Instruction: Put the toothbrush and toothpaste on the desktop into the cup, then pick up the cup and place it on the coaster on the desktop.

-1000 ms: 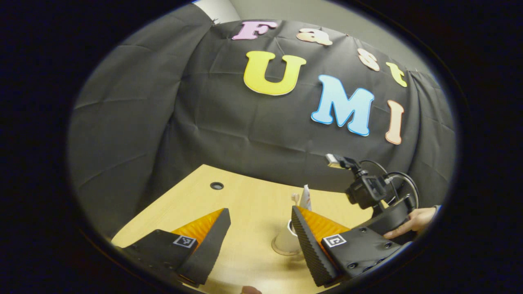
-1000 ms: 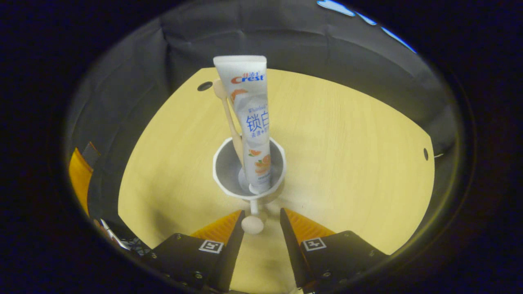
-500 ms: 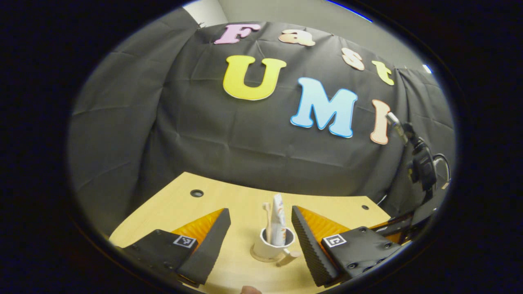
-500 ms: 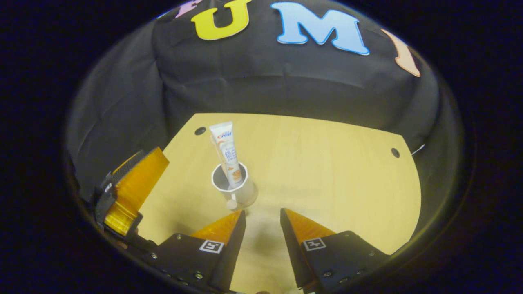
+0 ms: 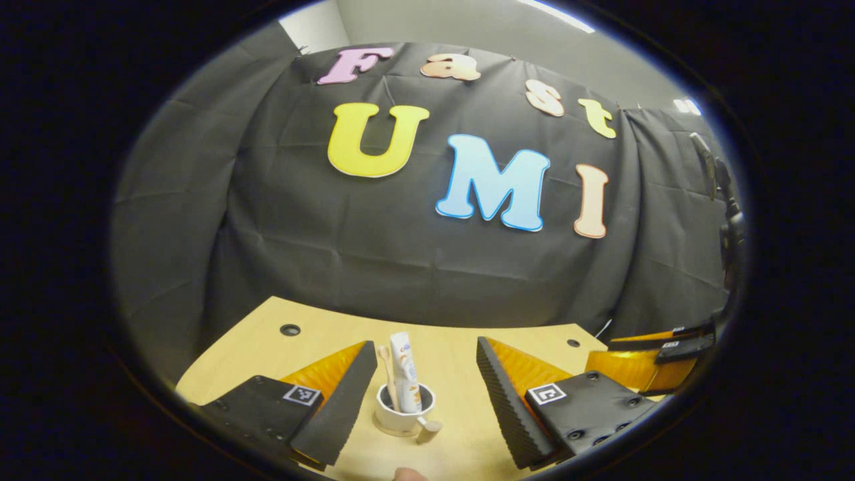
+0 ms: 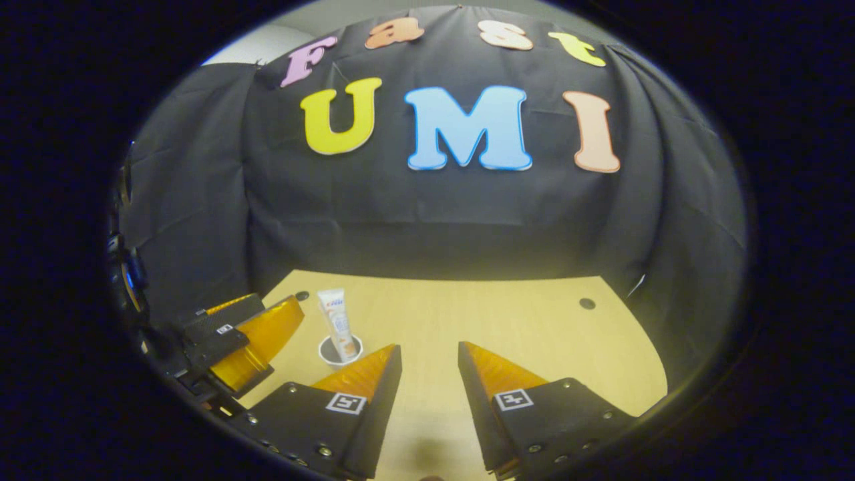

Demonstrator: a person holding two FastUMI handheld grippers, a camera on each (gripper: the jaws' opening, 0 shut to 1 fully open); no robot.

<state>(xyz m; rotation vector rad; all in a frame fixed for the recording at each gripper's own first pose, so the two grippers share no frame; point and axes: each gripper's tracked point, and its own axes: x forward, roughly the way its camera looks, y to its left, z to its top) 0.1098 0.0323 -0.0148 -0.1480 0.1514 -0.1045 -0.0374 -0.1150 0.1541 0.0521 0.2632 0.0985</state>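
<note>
Left gripper view showed the cup (image 5: 403,415) standing on the coaster (image 5: 401,431) near the front edge of the desktop (image 5: 454,347), with the toothbrush (image 5: 387,377) and toothpaste (image 5: 404,371) upright inside it and its handle turned toward the camera. The left gripper (image 5: 421,394) hung just before the cup with its fingers spread wide and nothing between them.

A second earlier the right gripper (image 6: 425,377) had been right at the cup's handle, looking down into it; since then it had let go and drawn back and up, so the cup (image 6: 339,349) sat small toward the left edge of the desktop in the right gripper view. Its fingers stood apart, empty. The left gripper (image 6: 247,334) showed there too, beside the cup.

Judging by this, both items were in the cup and the cup was on its coaster, so the task looked finished, with only the withdrawal left.
</note>
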